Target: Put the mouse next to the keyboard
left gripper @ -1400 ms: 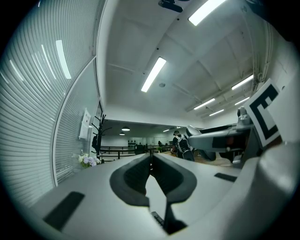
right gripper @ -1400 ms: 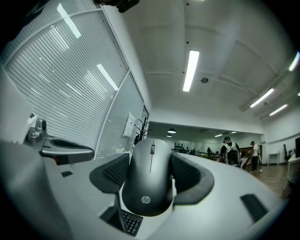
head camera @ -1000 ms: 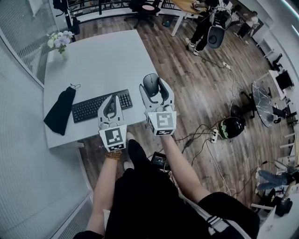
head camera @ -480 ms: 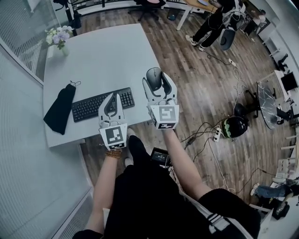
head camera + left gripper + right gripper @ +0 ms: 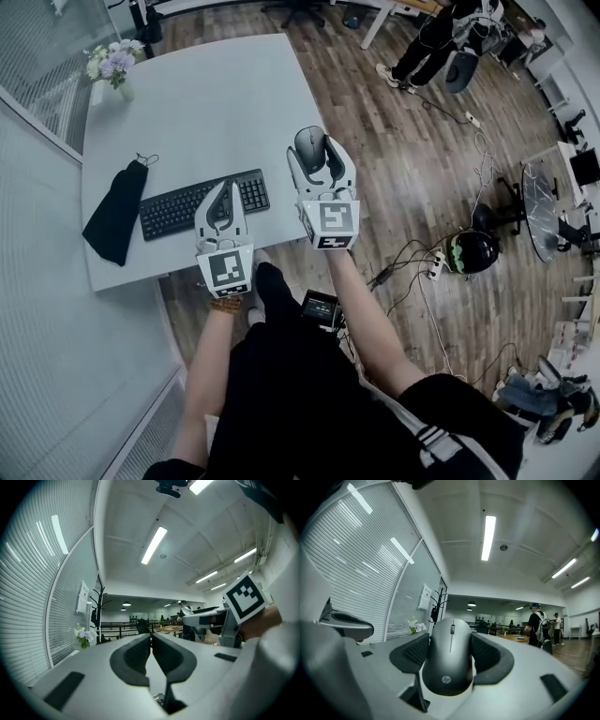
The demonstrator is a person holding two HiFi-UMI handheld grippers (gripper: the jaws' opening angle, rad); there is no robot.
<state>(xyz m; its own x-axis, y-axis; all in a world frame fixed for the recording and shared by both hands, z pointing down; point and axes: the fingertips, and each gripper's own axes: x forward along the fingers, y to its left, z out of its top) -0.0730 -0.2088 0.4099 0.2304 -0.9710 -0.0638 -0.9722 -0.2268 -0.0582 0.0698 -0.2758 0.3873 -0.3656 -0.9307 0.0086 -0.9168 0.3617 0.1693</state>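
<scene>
Floor (image 5: 412,169): brown wood planks to the right of the table, with cables and a power strip (image 5: 431,270) lying on it
Table (image 5: 206,103): pale grey rectangular top, filling the upper left of the head view
Wearer: 2 bare forearms reach forward over dark clothes, each hand carrying 1 gripper with a marker cube
Bystander (image 5: 441,37): stands in dark clothing at the far right of the room, also seen in the right gripper view (image 5: 536,625)
Keyboard (image 5: 183,208): black, lying near the table's front edge, number pad end towards the right
Cloth (image 5: 114,217): black, with a thin cord, lying flat just left of the keyboard
Right gripper (image 5: 320,161): jaws spread wide and clamped on the mouse, 1 dark pad pressing each of its sides (image 5: 450,644); it sits near the table's right edge, beyond the keyboard's number pad end
Left gripper (image 5: 225,187): jaws drawn together with the tips meeting and nothing between them (image 5: 151,641); in the head view it overlaps the keyboard's right half
Flowers (image 5: 111,66): pale bunch in a small vase at the table's far left corner, well apart from the keyboard
Mouse (image 5: 310,148): dark grey with a scroll wheel, held lengthwise between the right jaws (image 5: 449,663), to the right of the keyboard and apart from it; whether it touches the table cannot be told
</scene>
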